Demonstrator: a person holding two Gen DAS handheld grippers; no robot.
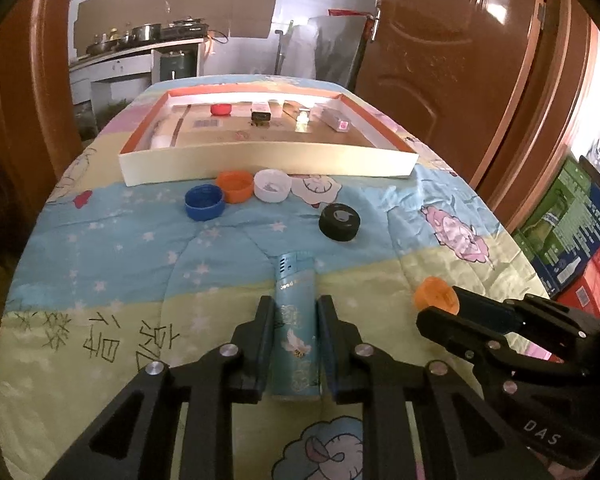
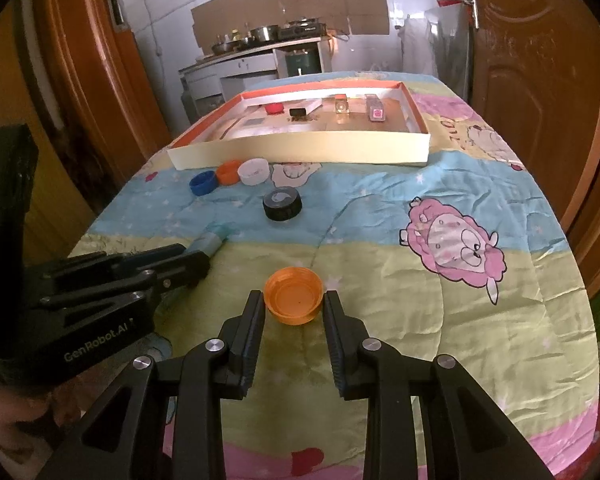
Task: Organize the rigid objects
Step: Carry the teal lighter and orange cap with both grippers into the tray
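The light-blue patterned cylindrical lighter lies flat on the cartoon-print quilt, long axis toward the shallow cream cardboard tray. The left claw is clamped on it. The right claw grips an orange plastic bottle cap, hollow side up. A black round cap lies ahead. Claw housings read "GenRobot.AI" and "DAS".

Daylight enters from the right, leaving glare on the door and a sheen on the quilt. Edges bend strongly, corners go black; focus is fairly sharp.
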